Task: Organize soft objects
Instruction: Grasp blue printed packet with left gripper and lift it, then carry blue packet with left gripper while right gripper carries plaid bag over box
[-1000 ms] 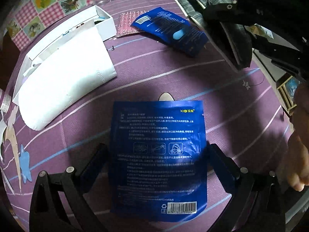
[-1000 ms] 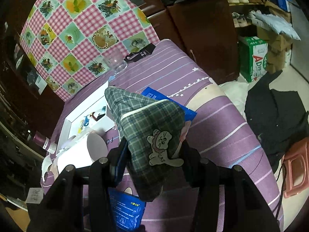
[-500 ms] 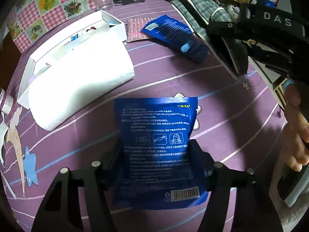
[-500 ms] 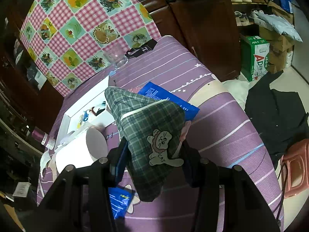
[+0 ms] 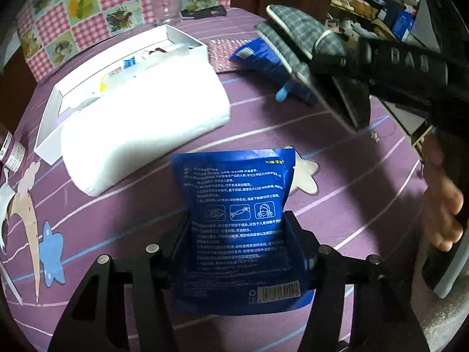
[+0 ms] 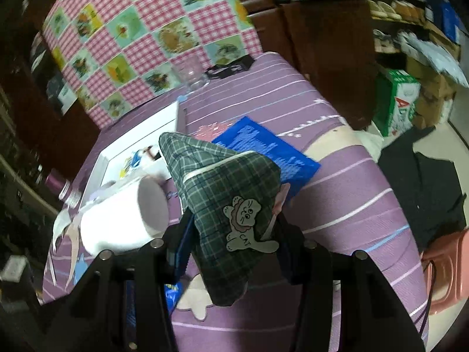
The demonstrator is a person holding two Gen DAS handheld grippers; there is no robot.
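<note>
My left gripper (image 5: 237, 234) is shut on a blue printed pouch (image 5: 234, 205) and holds it above the purple striped table (image 5: 337, 199). My right gripper (image 6: 233, 231) is shut on green plaid slippers with a cat patch (image 6: 222, 184), held above the table; they also show in the left wrist view (image 5: 299, 44). A white soft roll (image 5: 146, 126) lies on the table beside a white box (image 5: 70, 88). A second blue pouch (image 6: 272, 152) lies flat behind the slippers.
A glass (image 6: 190, 73) and a black item (image 6: 228, 67) stand at the table's far edge by a pink checked cloth (image 6: 132, 35). A bottle (image 6: 63, 187) lies at the left. Cartons and a red stool (image 6: 448, 267) sit on the floor at right.
My left gripper has closed on the blue pouch and lifted it. The right gripper with the slippers has moved nearer the white roll and box.
</note>
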